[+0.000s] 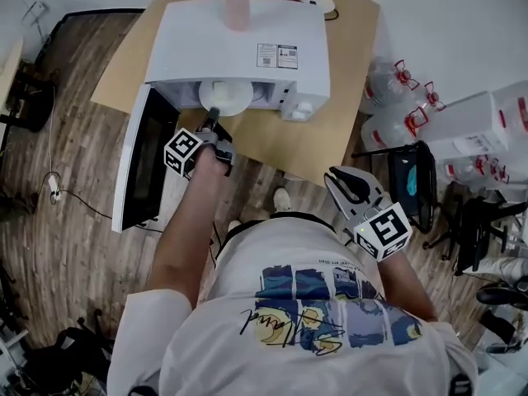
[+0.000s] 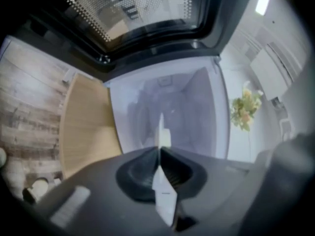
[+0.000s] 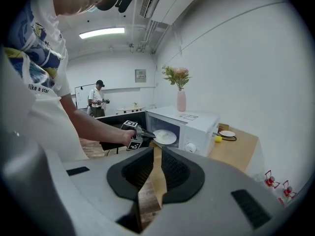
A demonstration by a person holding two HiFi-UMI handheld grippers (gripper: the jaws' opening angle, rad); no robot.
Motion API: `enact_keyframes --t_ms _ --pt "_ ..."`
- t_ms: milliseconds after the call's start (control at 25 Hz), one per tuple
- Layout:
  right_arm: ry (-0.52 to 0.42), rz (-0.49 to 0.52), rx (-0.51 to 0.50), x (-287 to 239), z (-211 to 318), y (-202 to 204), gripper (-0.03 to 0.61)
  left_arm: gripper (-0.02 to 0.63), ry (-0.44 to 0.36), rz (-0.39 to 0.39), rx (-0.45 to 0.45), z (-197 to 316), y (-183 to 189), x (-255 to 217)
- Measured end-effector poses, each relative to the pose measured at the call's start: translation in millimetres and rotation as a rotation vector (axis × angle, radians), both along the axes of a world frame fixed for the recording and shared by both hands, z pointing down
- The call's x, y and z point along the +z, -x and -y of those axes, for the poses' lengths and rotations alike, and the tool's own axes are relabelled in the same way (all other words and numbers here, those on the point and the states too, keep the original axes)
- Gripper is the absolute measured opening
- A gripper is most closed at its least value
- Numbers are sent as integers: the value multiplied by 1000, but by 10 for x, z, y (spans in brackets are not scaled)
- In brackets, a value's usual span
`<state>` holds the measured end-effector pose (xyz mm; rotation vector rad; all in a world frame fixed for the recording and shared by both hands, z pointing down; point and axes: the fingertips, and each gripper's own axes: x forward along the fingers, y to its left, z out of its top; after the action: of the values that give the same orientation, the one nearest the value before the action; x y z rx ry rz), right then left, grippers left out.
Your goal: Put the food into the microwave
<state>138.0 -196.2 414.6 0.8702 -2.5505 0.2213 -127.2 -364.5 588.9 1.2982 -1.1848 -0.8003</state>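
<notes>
— Printed shirt (image 1: 305, 304) fills the near edge of the head view, and just beyond it the right gripper (image 1: 353, 190) is held low at the waist. Why is it placed there?

— Nothing seems to be asked of it. Its fingers (image 3: 133, 173) are parted by a narrow gap with nothing between them, and it is held well apart from the microwave (image 1: 247, 48).

— And the left gripper (image 1: 213, 120)?

— Its fingers (image 2: 135, 173) are pressed onto the rim of the white plate (image 1: 239, 101), which is seen edge-on between them. The plate is carried flat, presumably so that the pale food (image 1: 219, 87) on it is not tipped off.

— Where is the plate found?

— Straight ahead of the left fingers, at the mouth of the open cavity and, it seems, partly inside. The door (image 1: 140, 159) is swung fully out to the left of those fingers, so the way in is unobstructed.

— What is left to be done?

— By the look of it, the plate is not yet set down and released, and the door is not yet shut.
</notes>
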Motion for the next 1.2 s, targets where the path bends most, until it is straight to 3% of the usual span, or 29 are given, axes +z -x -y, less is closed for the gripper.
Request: enact_keyframes --t_ms 400,760,1040,1200 --pt "10 -6 29 59 312 -568 45 18 44 55 -76 437 -44 213" --pt "27 11 16 129 483 -799 46 18 87 122 -106 621 -82 287" --pt "37 18 4 149 614 -899 46 40 181 329 -65 686 -91 338" --pt "45 24 -1 175 675 -952 46 68 246 538 -18 680 -94 357"
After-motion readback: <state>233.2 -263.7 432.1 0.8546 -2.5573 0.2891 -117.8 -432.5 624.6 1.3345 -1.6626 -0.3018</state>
